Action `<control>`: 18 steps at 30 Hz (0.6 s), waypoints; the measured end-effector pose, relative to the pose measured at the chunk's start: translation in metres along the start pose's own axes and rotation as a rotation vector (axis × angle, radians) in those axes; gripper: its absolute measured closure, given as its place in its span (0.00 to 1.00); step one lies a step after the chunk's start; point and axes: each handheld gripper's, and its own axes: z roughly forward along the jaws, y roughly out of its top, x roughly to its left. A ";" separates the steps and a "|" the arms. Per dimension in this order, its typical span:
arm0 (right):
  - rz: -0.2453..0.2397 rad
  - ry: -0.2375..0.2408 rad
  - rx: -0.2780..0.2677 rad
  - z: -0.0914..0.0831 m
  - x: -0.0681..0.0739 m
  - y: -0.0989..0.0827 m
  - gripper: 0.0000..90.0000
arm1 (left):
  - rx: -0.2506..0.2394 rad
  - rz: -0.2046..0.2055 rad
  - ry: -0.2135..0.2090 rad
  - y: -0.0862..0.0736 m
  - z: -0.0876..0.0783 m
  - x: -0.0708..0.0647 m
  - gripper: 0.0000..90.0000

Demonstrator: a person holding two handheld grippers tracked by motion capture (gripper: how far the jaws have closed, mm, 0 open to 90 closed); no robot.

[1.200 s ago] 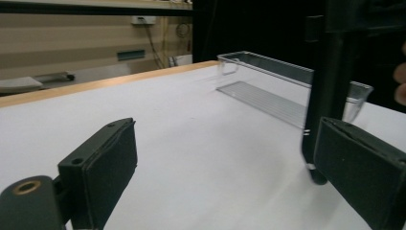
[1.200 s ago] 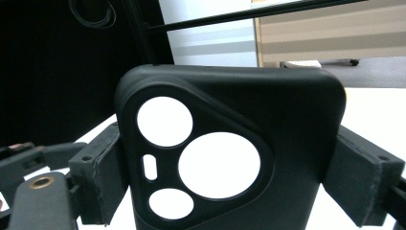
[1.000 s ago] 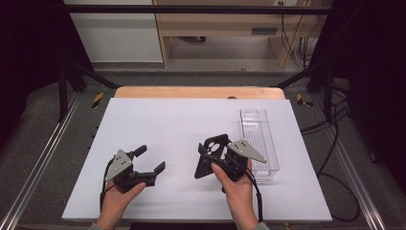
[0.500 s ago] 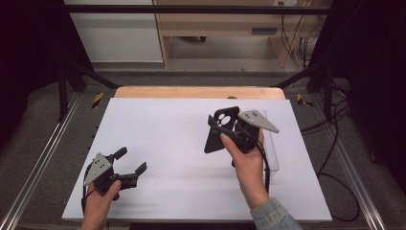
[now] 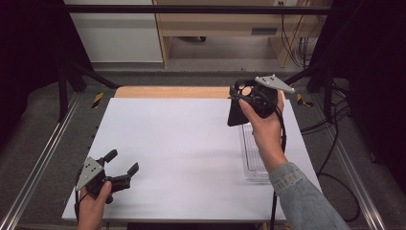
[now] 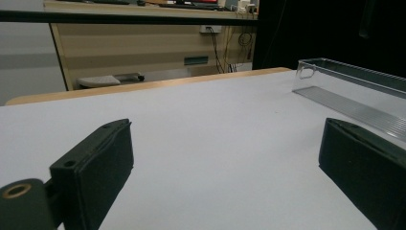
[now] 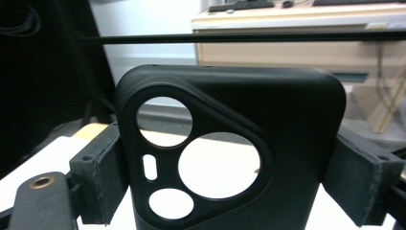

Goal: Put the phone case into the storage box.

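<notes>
My right gripper (image 5: pixel 246 96) is raised above the far right of the white table (image 5: pixel 182 143), shut on a black phone case (image 5: pixel 234 116). In the right gripper view the case (image 7: pixel 287 143) stands upright with its round camera cutouts facing me, and the pads (image 7: pixel 100 177) press on its two sides. My left gripper (image 5: pixel 122 160) rests low near the front left corner, open. In the left gripper view its pads (image 6: pixel 103 163) stand wide apart, nothing between them.
A clear plastic tray (image 5: pixel 256 165) lies along the table's right side, under the right forearm; the left gripper view shows the tray (image 6: pixel 354 91) at the right. A wooden strip (image 5: pixel 172 92) borders the far edge. Metal rails (image 5: pixel 43 158) flank the table.
The right hand has lifted the phone case up and toward the far right of the table. The left hand has drifted to the front left corner, jaws still open.
</notes>
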 end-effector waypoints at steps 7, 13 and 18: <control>0.054 -0.043 -0.032 0.011 -0.030 0.005 0.15 | 0.002 0.002 -0.001 -0.001 0.002 0.000 0.05; 0.064 -0.097 -0.027 0.024 -0.047 0.002 0.15 | 0.003 0.000 -0.001 -0.001 0.001 0.001 0.05; 0.039 -0.136 -0.014 0.033 -0.055 -0.002 0.15 | 0.004 -0.003 -0.008 -0.001 0.003 0.000 0.05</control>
